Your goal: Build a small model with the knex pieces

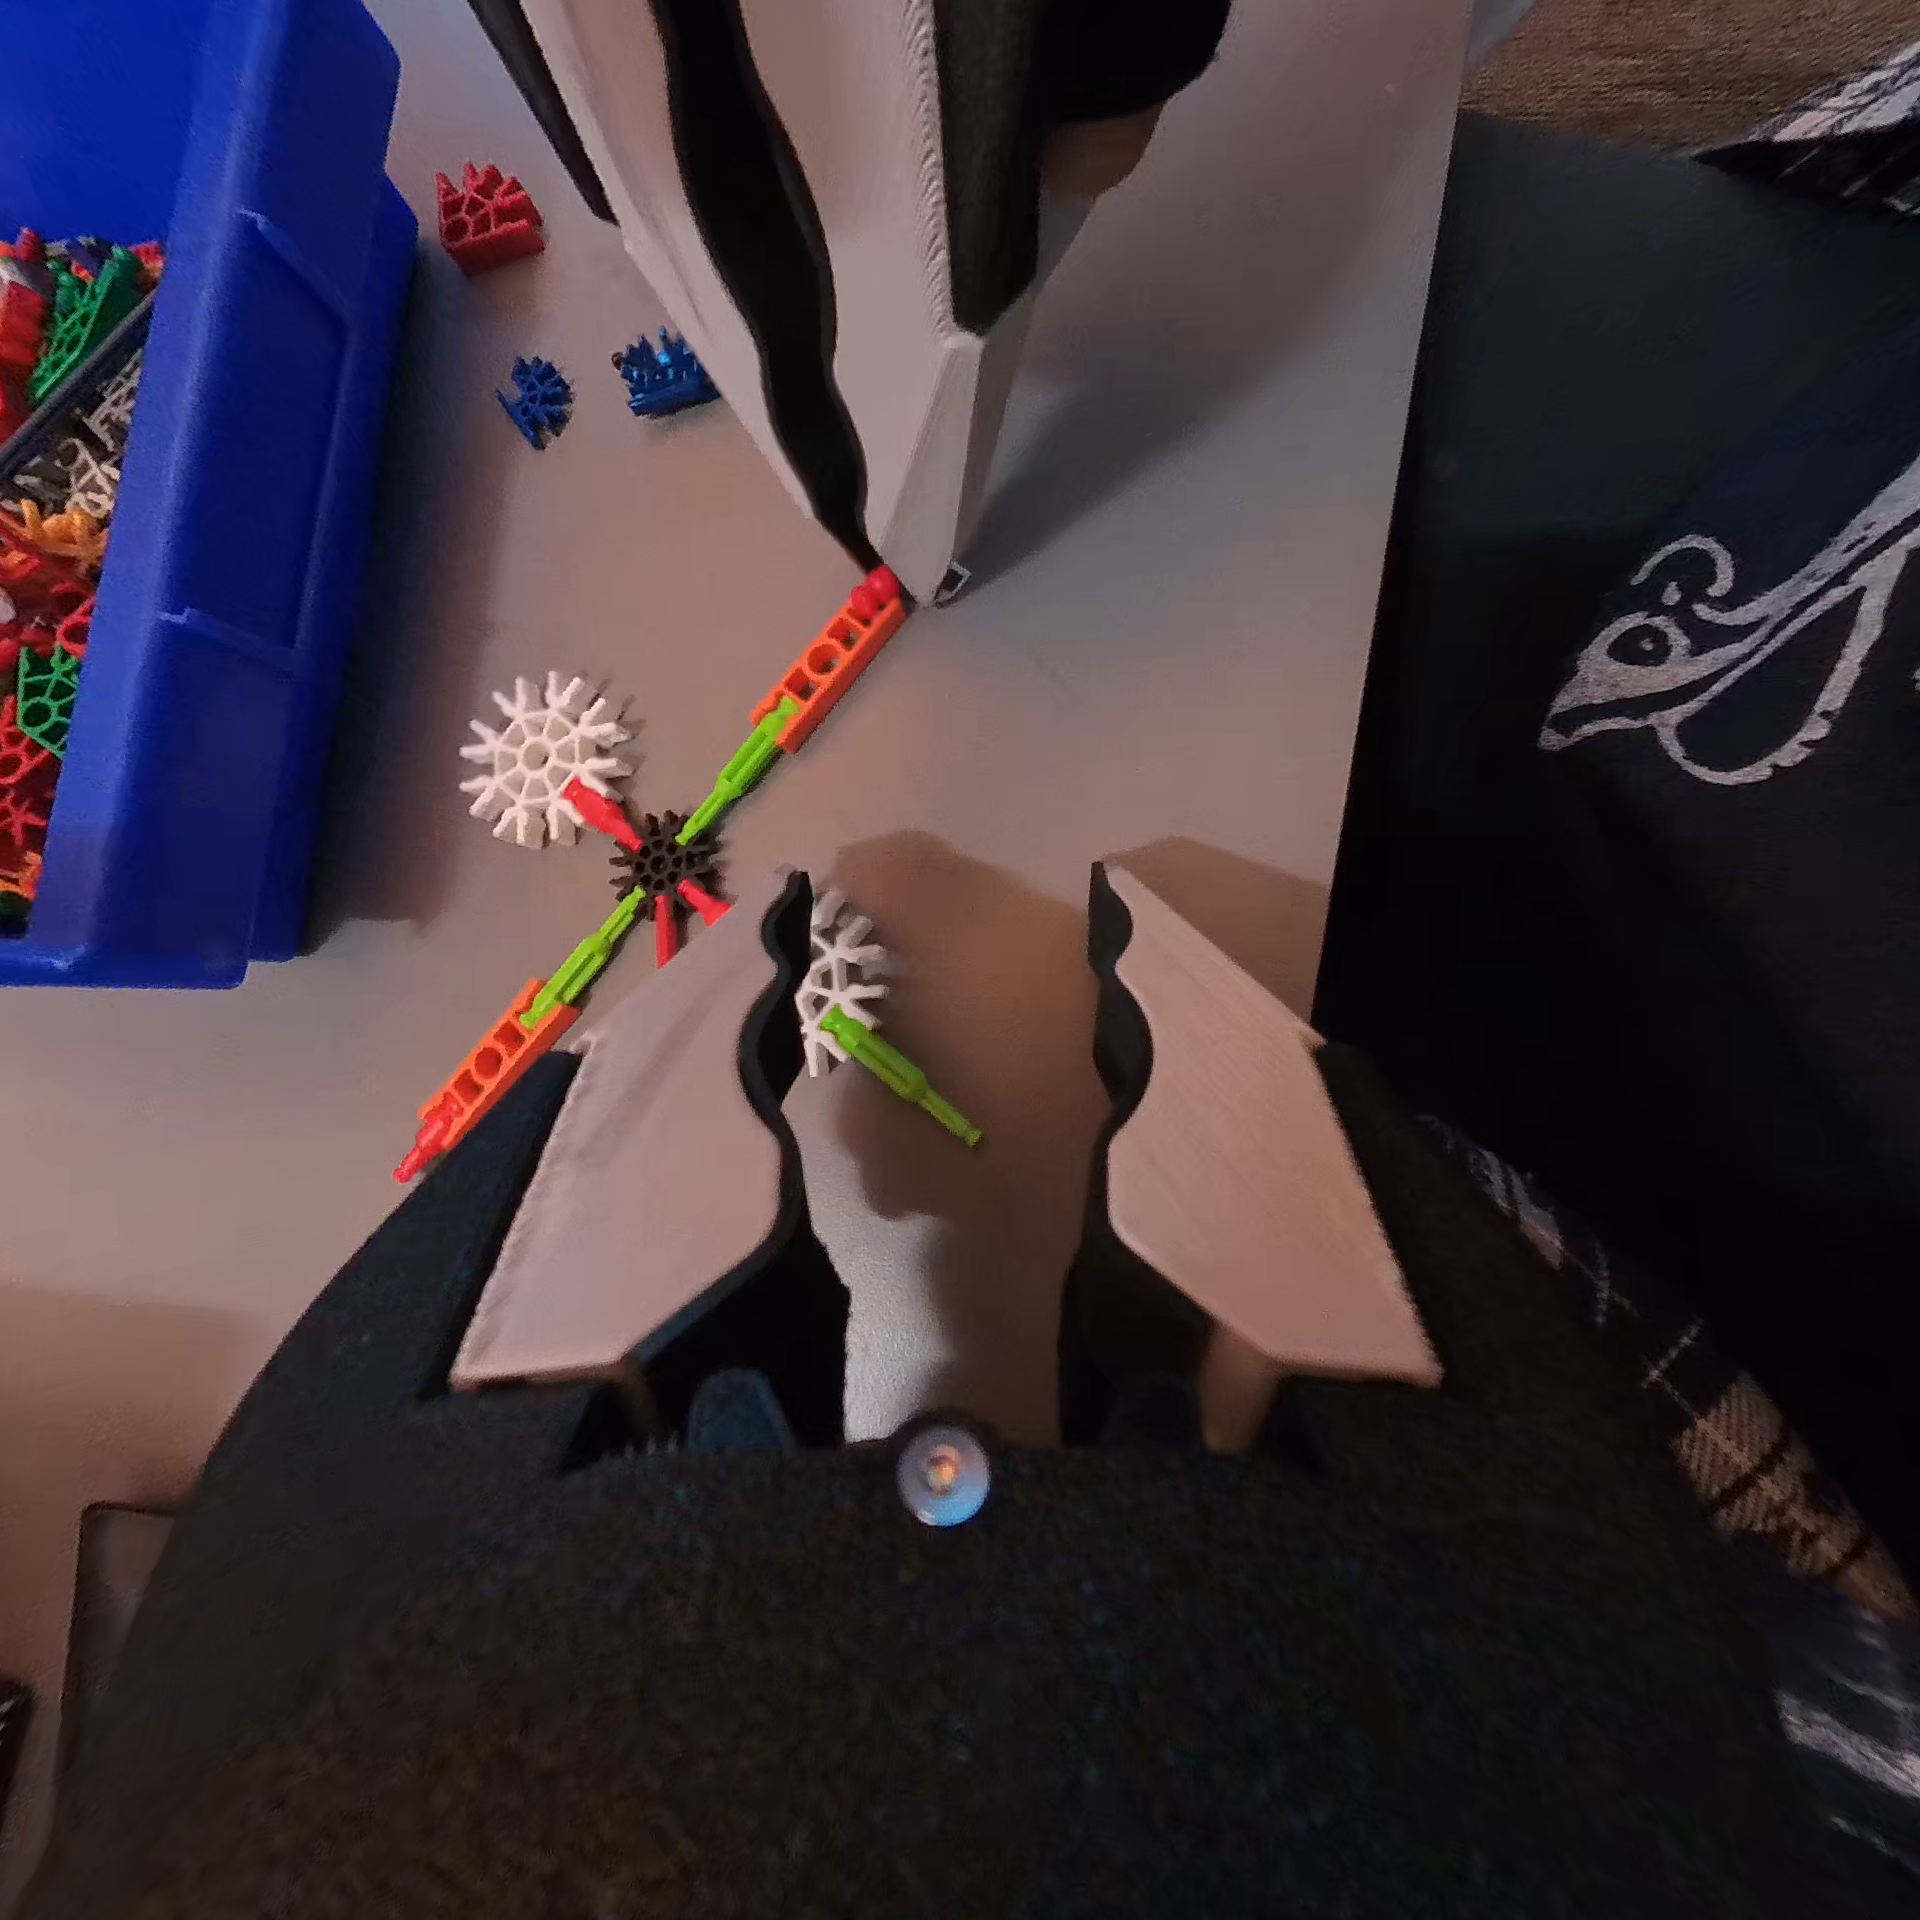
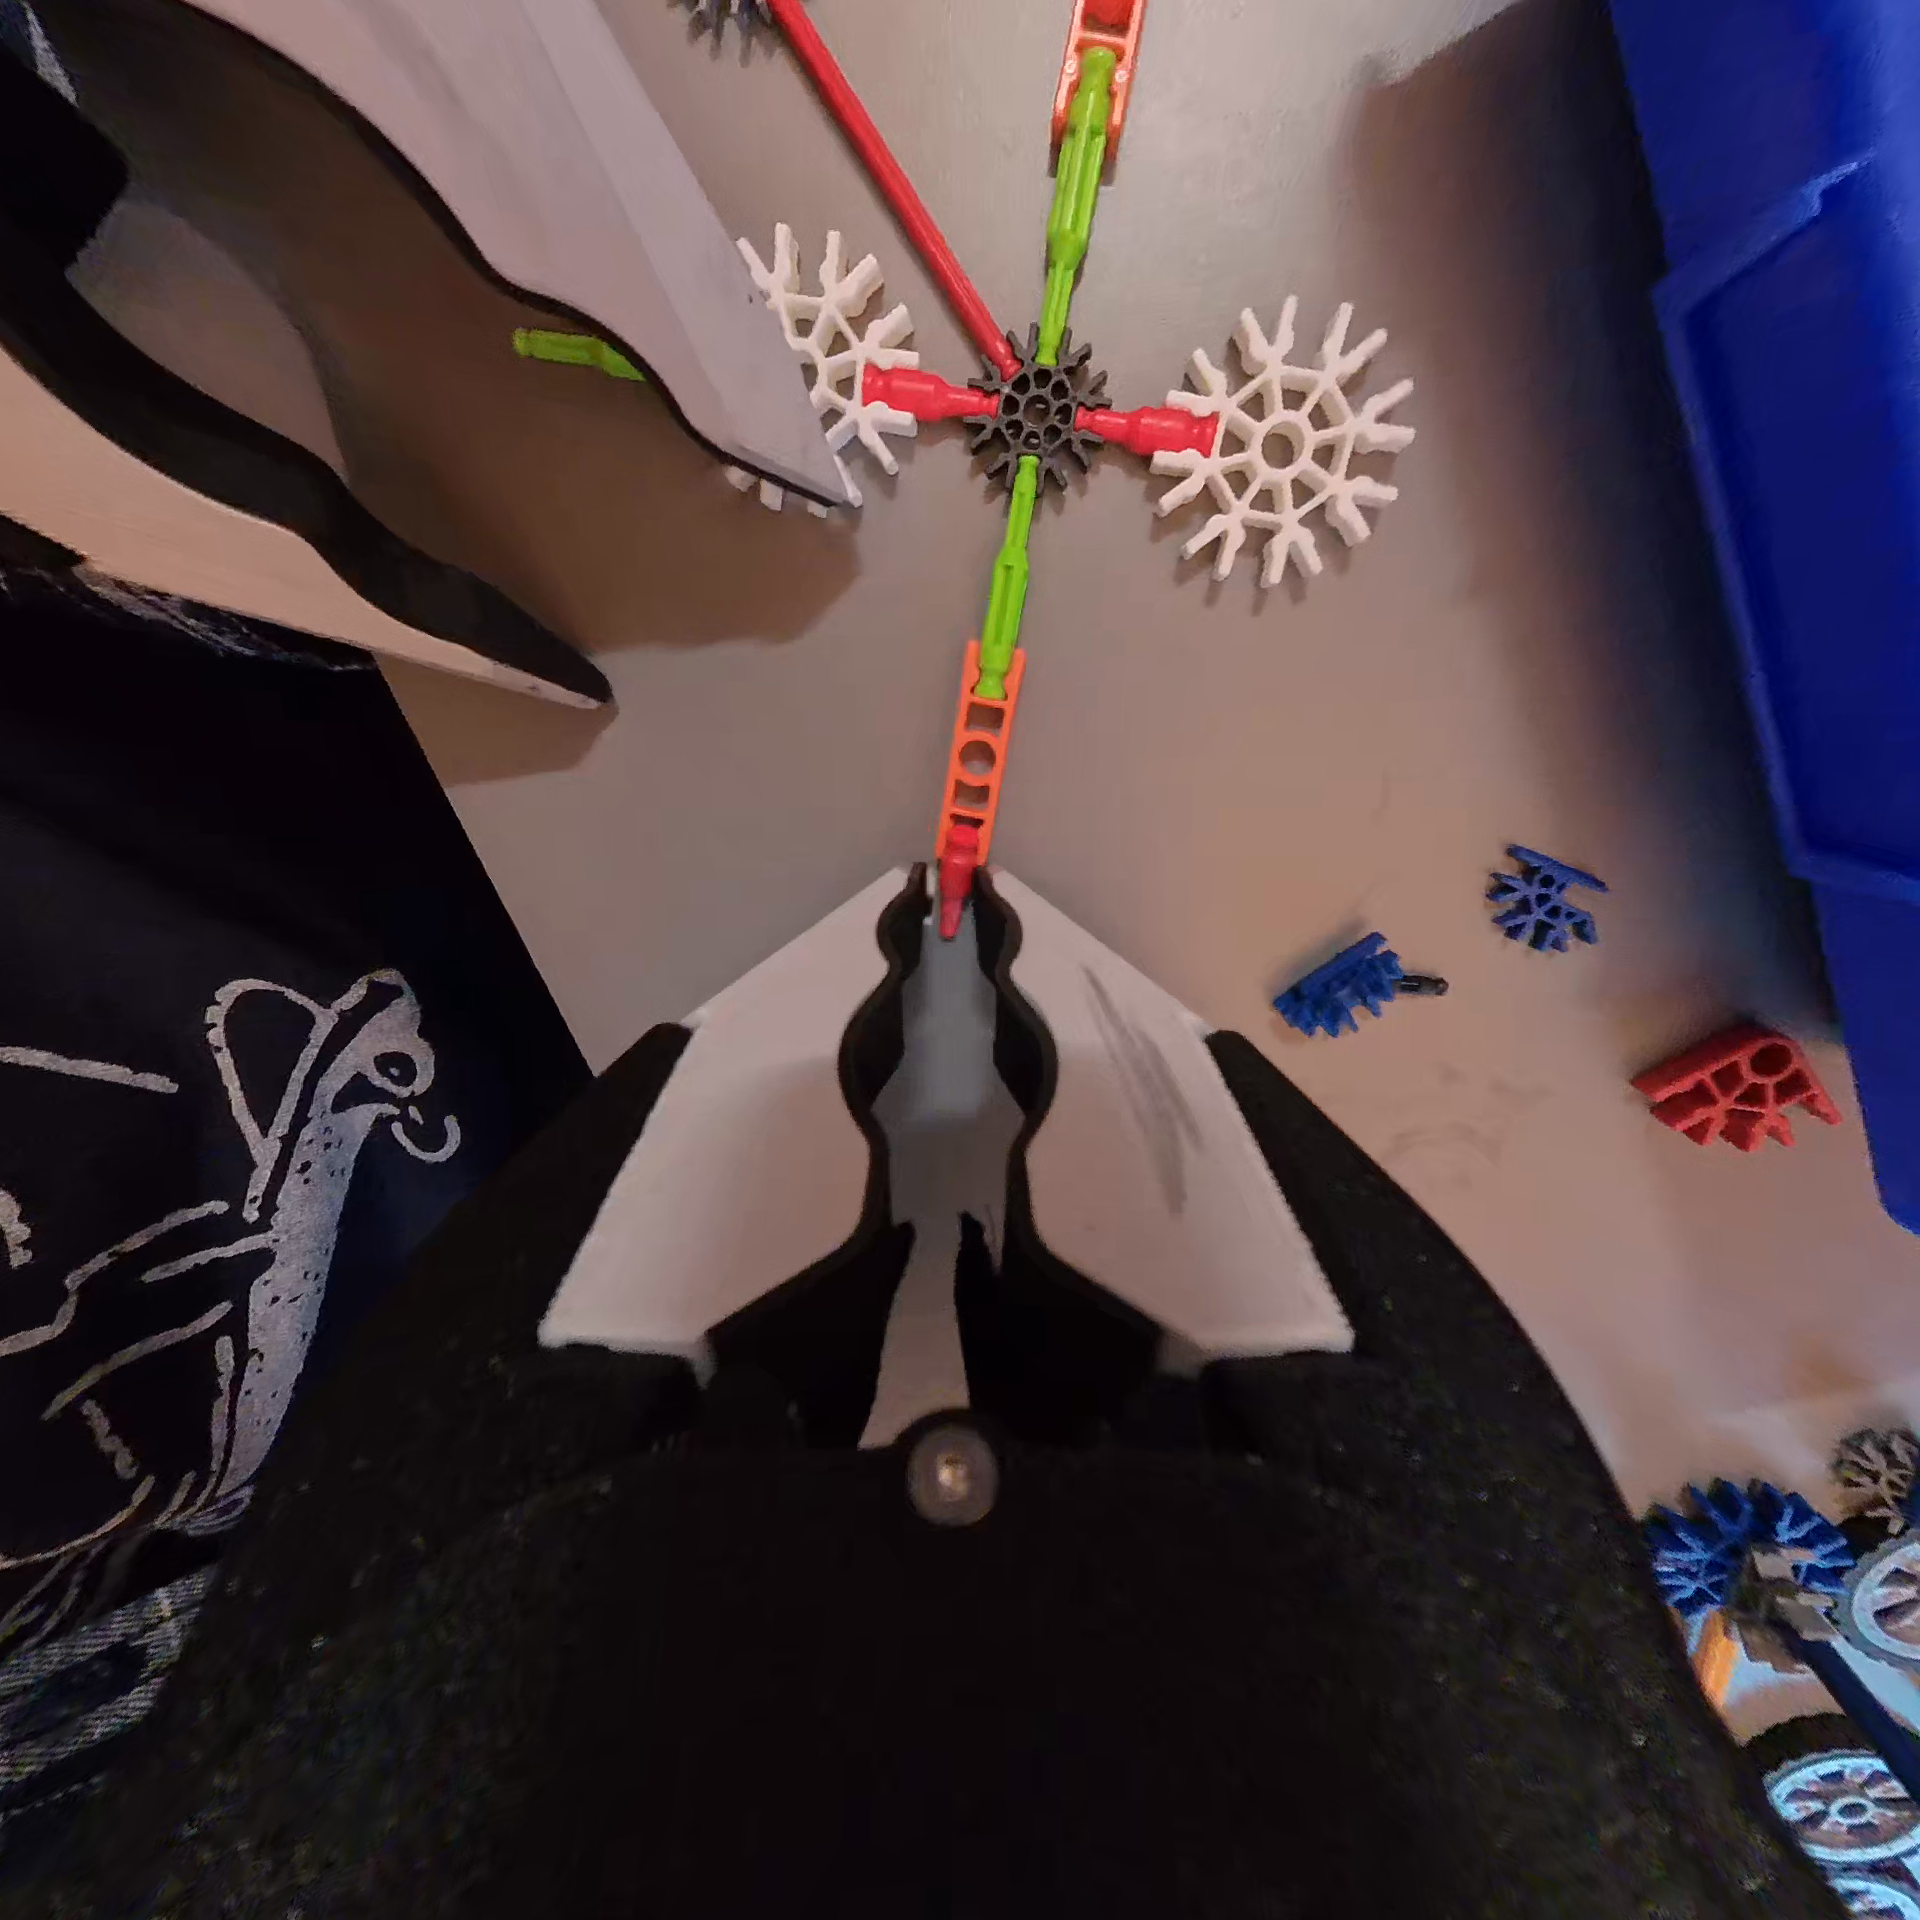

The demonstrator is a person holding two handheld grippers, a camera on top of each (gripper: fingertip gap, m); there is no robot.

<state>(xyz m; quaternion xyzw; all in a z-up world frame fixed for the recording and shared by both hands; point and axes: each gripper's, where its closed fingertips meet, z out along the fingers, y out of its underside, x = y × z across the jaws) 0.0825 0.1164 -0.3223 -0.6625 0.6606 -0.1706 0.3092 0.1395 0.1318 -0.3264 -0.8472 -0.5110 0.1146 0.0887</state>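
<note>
A toy rod-and-connector assembly lies flat on the grey table [image 1: 1091, 675]. Its black hub [image 1: 665, 862] [image 2: 1034, 416] carries green rods, orange connectors [image 2: 977, 758] and red rods, with a white snowflake connector [image 1: 545, 753] [image 2: 1283, 447] on one side. My right gripper [image 2: 956, 883] is shut on the short red rod [image 2: 958, 868] at the end of one orange connector; it also shows in the left wrist view [image 1: 904, 587]. My left gripper [image 1: 945, 894] is open. A second white snowflake connector [image 1: 842, 987] [image 2: 842, 353] with a green rod [image 1: 904, 1081] lies between its fingers, against the left one.
A blue bin [image 1: 239, 520] [image 2: 1787, 416] of mixed pieces stands beside the assembly. Two blue connectors [image 1: 535, 400] [image 2: 1345, 982] and a red one [image 1: 488, 218] [image 2: 1730, 1086] lie loose. A person's dark printed clothing [image 1: 1662, 675] is past the table edge. A printed sheet [image 2: 1849, 1766] lies at the near right. There is about 7 cm between the tips of the two grippers.
</note>
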